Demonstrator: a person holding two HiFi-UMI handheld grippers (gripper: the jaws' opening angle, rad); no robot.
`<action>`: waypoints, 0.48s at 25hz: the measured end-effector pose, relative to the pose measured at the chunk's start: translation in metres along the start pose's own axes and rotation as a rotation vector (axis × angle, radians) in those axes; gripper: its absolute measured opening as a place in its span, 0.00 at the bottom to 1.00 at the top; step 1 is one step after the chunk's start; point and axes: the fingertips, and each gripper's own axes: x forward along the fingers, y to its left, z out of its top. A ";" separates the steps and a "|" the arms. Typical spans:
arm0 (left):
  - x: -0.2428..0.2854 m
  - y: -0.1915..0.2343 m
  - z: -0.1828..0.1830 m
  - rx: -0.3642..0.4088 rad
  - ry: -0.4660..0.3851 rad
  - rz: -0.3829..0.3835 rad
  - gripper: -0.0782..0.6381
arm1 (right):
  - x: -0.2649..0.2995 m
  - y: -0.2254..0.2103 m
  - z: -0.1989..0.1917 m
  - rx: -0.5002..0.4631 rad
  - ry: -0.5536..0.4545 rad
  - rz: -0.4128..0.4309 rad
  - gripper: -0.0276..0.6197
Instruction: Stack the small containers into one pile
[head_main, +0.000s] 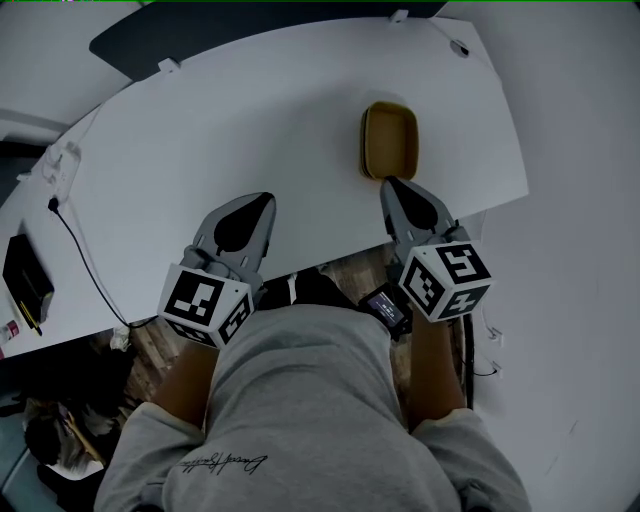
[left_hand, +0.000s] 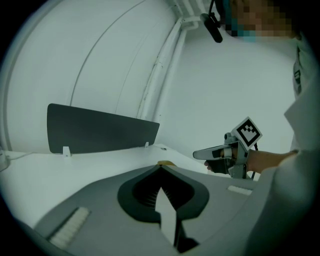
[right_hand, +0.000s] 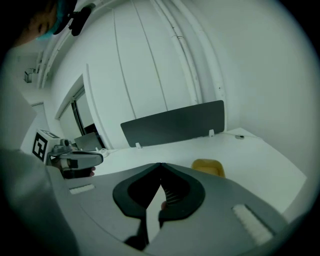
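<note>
Head view first: the tan container (head_main: 389, 140) is sitting on the white tabletop (head_main: 250, 130), toward its right edge and not far from the near edge. The right tongs (head_main: 393, 187) are hanging just short of it, inside the near edge, tips pressed together and carrying nothing. The left tongs (head_main: 258, 205) are hovering by the near edge too, well apart from the container, likewise closed and empty.

Left gripper view now: the left tongs (left_hand: 160, 167) are showing their tips meeting with nothing between them. A sliver of the container (left_hand: 166, 163) is peeking just above them, and the right tongs (left_hand: 197, 155) are floating off to the right.

Right gripper view: the right tongs (right_hand: 161, 165) are closed on nothing. The container (right_hand: 209, 167) is resting on the tabletop just right of the tips, untouched.
</note>
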 end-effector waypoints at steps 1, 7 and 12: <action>-0.001 0.000 0.002 0.006 -0.004 0.001 0.11 | 0.000 0.005 0.001 -0.009 0.000 0.015 0.06; -0.004 -0.016 0.008 0.027 0.000 -0.026 0.11 | -0.007 0.029 0.009 -0.040 -0.005 0.069 0.06; -0.007 -0.029 0.008 0.046 0.020 -0.048 0.11 | -0.008 0.049 0.015 -0.017 -0.016 0.120 0.06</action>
